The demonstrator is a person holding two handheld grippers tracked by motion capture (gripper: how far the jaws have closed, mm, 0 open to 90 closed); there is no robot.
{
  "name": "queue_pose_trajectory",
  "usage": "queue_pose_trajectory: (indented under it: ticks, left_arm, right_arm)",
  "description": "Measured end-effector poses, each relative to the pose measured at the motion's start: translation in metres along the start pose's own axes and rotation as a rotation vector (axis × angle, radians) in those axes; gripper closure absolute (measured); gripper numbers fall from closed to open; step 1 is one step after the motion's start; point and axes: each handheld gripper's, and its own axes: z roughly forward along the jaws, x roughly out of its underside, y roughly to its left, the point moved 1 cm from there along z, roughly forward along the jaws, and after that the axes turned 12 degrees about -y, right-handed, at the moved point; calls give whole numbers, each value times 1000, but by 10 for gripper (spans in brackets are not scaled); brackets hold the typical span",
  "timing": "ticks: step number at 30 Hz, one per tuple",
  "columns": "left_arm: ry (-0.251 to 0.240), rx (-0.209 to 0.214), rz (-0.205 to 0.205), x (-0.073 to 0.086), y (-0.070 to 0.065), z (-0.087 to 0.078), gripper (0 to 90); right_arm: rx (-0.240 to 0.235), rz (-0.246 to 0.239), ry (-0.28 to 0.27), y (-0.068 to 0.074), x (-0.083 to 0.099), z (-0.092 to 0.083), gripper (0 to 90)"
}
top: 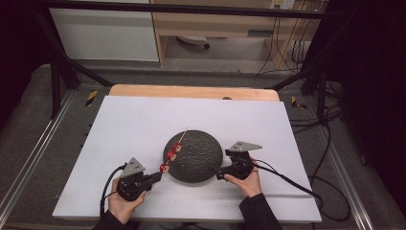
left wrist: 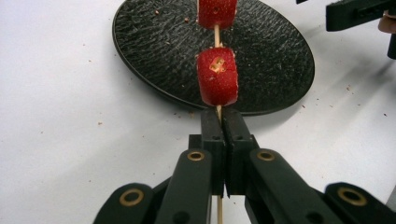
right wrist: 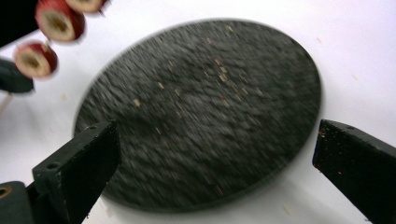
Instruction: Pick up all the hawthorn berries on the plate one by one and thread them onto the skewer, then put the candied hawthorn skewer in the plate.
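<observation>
A thin wooden skewer (left wrist: 217, 35) carries three red fruit slices (top: 171, 154) and slants over the left rim of a round black textured plate (top: 203, 158). My left gripper (top: 157, 176) is shut on the skewer's near end, its jaws pressed together around the stick (left wrist: 223, 116), just below the nearest slice (left wrist: 217, 77). My right gripper (top: 219, 175) sits at the plate's right edge with its jaws wide apart (right wrist: 217, 140) and nothing between them but the plate (right wrist: 201, 116) beyond. Fruit slices (right wrist: 60, 21) appear at the upper left of the right gripper view.
The plate lies on a white board (top: 143, 120) covering a wooden table (top: 191, 91). Small crumbs dot the board (left wrist: 100, 123) and the plate. Black frame bars (top: 57, 72) stand at the far corners, and cables (top: 330, 143) trail off to the right.
</observation>
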Motion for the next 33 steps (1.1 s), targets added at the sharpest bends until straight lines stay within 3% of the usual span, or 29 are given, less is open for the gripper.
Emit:
queue_pose_trajectory:
  ticks: [6,14,20,25,33]
  left_arm:
    - [37,13,12,-9,-1,6,886]
    - [88,2,40,-36,2,14,886]
    - [159,7,55,-49,4,26,886]
    - [188,2,53,-55,6,40,885]
    - [230,-3,63,-65,6,58,885]
  right_arm:
    - [21,-8,17,-14,12,-18,5]
    - [36,-2,38,-28,24,-38,5]
    - [57,-1,53,-37,33,-52,7]
    - [71,7,46,-43,37,-64,7]
    - [84,9,56,-46,40,-67,5]
